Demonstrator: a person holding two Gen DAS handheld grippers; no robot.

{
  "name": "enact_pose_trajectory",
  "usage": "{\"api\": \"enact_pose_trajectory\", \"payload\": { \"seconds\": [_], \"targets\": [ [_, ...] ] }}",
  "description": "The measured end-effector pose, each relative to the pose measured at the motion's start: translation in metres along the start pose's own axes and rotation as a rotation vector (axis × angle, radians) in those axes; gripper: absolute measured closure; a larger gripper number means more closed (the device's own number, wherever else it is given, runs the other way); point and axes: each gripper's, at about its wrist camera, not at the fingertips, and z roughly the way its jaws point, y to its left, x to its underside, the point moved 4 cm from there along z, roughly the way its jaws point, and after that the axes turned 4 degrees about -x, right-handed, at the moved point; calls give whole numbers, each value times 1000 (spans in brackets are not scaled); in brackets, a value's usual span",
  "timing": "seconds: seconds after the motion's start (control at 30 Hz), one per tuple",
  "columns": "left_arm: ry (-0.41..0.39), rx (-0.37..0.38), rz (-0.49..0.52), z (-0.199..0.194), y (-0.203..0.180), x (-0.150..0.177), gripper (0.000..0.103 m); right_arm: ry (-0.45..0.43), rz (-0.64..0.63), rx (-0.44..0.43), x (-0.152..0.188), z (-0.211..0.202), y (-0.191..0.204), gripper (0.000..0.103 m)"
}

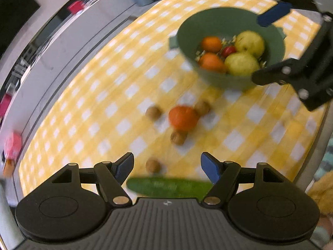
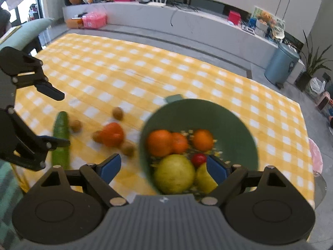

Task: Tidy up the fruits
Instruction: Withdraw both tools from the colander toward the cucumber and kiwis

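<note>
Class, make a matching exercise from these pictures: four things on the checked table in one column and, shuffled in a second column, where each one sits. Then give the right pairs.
1 cucumber
2 red cherry tomato
3 large tomato
4 right gripper

A inside the green bowl
B above the bowl's near rim, empty
C on the cloth among small brown fruits
D on the cloth beside the left gripper

Pairs: 1-D, 2-A, 3-C, 4-B

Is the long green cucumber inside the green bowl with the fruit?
No, the cucumber lies on the checked cloth, left of the bowl.
</note>
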Motion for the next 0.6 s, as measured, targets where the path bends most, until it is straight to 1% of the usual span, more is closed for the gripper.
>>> {"api": "enact_pose_trajectory", "payload": {
  "seconds": [0.1,0.17,0.3,0.43,0.5,0.57,0.6],
  "targets": [
    [15,-28,-8,-2,6,21,17,-24,3,-23,9,2,24,23],
    [22,-33,-17,-2,9,34,19,-42,-11,-25,16,3,40,23],
    [29,-29,-39,0,11,55,23,-48,-39,-15,31,9,66,36],
    [37,-20,-72,4,11,68,29,-37,-19,-37,41,21,74,46],
    [30,-11,-94,5,13,71,33,-23,-19,-32,42,30,75,55],
    [12,-7,-109,5,15,71,37,-19,-21,-25,42,38,76,56],
    [4,-7,-113,6,15,70,39,-18,-23,-25,43,40,77,59]
  ]
}}
